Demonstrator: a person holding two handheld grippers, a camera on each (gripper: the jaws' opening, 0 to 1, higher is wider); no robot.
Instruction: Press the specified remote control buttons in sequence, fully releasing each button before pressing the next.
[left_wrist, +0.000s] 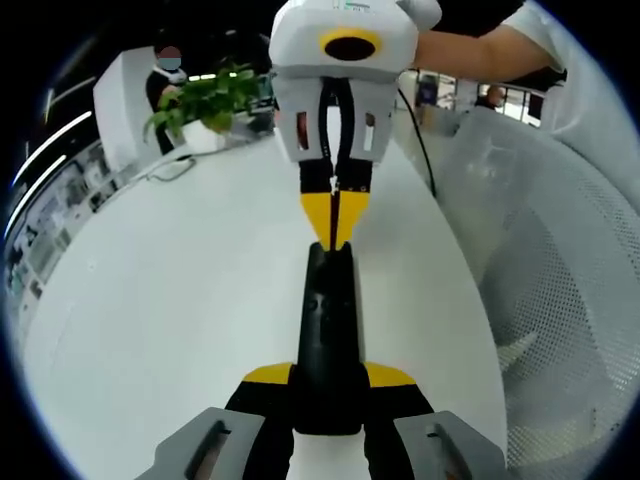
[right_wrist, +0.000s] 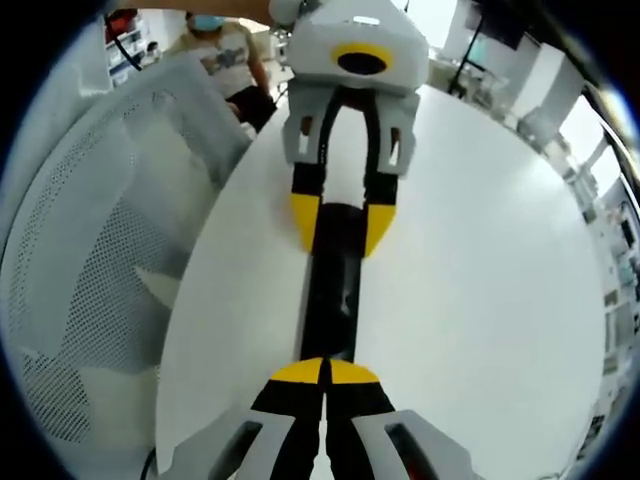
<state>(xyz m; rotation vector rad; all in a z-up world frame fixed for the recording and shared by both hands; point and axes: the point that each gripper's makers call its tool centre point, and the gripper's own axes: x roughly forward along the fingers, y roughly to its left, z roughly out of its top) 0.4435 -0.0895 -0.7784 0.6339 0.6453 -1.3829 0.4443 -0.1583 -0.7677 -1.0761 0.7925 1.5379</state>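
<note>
Both grippers: left (left_wrist: 328, 385) clamps remote (left_wrist: 328, 340), right (right_wrist: 324, 372) pressing.

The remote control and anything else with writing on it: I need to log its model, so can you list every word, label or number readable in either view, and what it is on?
No text reads in either view.
Remote control: black, button markings too dark and blurred to read.
Right gripper: small green mark on top of its white body, too small to read.
Shelves at the room's edge: items blurred, nothing legible.
</note>
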